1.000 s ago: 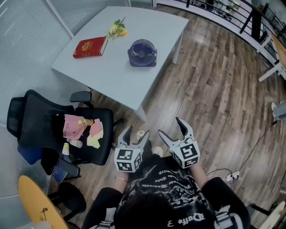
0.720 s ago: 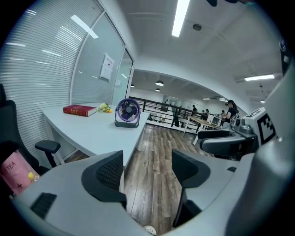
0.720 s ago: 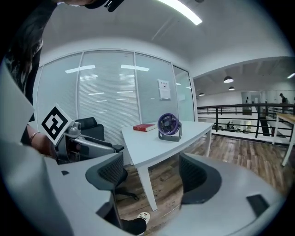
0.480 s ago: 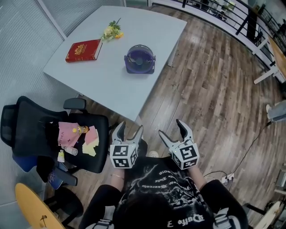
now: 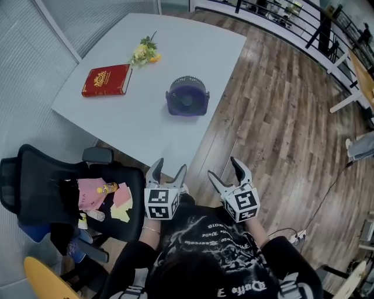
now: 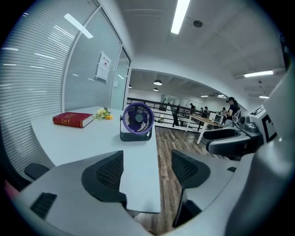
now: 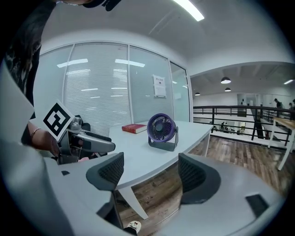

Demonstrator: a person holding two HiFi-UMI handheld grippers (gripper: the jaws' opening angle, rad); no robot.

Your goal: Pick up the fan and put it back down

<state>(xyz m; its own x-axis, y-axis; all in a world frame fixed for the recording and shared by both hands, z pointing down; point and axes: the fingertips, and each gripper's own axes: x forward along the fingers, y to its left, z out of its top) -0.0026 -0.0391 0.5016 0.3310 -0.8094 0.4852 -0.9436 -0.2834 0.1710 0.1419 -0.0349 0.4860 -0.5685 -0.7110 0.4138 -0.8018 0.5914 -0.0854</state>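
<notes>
A small purple fan on a dark base stands upright on the white table, near its right edge. It also shows in the left gripper view as the fan and in the right gripper view as the fan. Both grippers are held near my body, short of the table's near edge. My left gripper is open and holds nothing. My right gripper is open too, with nothing between its fingers. The table's near edge lies between the left gripper's fingers.
A red book and a small bunch of yellow flowers lie on the table's far left. A black office chair with pink items stands left of me. Wooden floor runs to the right, with a railing beyond.
I have stepped closer to the table, so the fan and table sit lower in the head view. Both grippers stay open and at much the same spot before me.
</notes>
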